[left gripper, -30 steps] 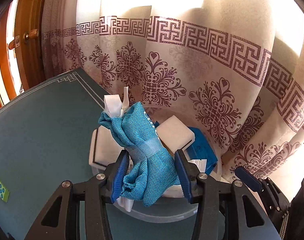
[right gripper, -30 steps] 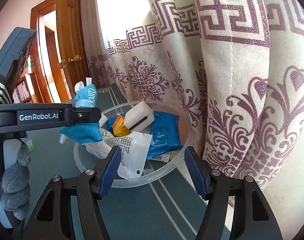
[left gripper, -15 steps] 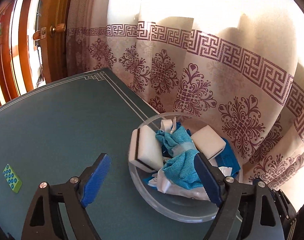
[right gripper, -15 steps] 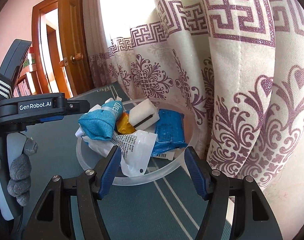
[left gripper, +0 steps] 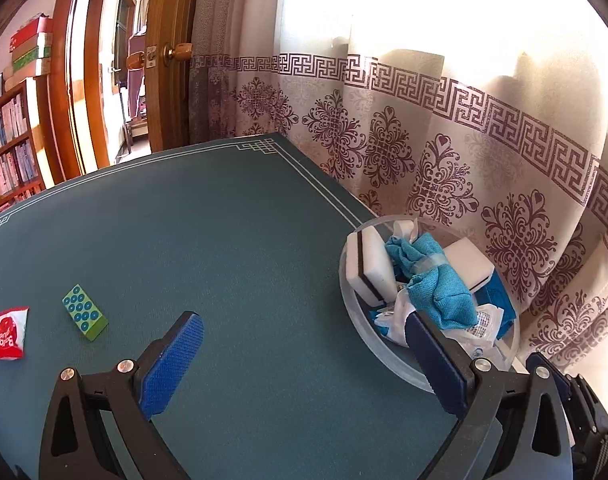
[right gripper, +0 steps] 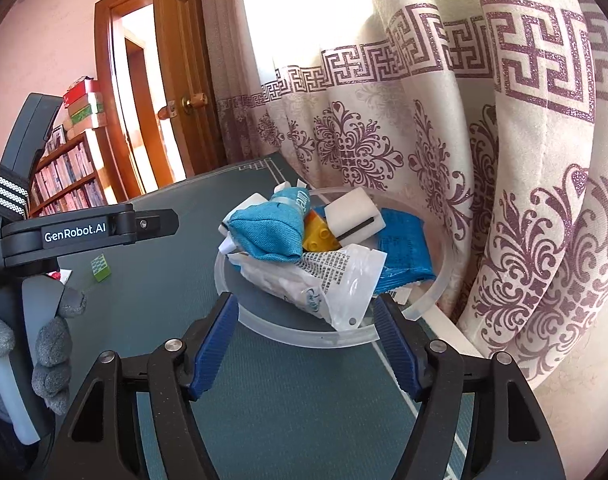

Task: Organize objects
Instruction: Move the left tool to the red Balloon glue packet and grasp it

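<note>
above the table [left gripper: 231, 216] the left gripper [left gripper: 299, 356] tilts down, jaws just spread wide, empty; right gripper [right gripper: 306, 336] agape.

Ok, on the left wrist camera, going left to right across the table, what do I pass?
red packet → green studded block → left gripper, jaws wide with nothing between them → clear bowl with the banded blue cloth lying on its pile.

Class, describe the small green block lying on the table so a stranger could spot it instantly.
Start at the teal tabletop, far from the clear round bowl by the curtain. Near the table's left edge lies a flat green rectangular block beside a red snack packet; only the block carries rows of blue dots.
</note>
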Available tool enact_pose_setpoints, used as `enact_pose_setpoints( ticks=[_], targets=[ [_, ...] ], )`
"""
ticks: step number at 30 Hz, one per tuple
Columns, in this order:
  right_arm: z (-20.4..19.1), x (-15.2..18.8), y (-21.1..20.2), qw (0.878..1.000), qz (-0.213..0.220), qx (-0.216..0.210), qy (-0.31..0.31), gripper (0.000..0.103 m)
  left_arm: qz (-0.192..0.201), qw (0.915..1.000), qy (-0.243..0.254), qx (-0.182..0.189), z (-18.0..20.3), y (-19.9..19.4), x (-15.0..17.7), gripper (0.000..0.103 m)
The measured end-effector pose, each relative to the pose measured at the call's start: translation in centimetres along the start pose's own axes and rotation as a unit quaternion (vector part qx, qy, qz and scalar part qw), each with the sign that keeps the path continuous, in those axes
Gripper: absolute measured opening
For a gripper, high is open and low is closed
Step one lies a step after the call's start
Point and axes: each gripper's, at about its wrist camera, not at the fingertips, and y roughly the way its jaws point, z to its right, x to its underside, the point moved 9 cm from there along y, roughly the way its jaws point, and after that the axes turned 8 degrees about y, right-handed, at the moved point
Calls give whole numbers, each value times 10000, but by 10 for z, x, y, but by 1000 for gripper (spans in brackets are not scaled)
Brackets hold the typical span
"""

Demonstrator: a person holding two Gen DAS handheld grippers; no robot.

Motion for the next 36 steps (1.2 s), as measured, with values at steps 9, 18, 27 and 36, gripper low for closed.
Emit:
enact_pose_setpoints(
  ticks=[9, 18, 27, 36],
  targets=[
    [-42, 13, -4, 9982, -191, -366, -441, 71, -158, 9978, -386, -524, -55, -13, 24, 103],
    [-77, 31, 3, 9938, -530, -672, -705, 72, -237, 9868, -822, -1371, -137, -32, 45, 103],
    [-101, 42, 11, 9899, -744, -851, -858, 72, -364, 9686, -1265, -2111, -217, -48, 63, 103],
    [-119, 47, 23, 9851, -1009, -1058, -907, 72, -454, 9532, -1731, -2438, -272, -52, 81, 103]
  ],
)
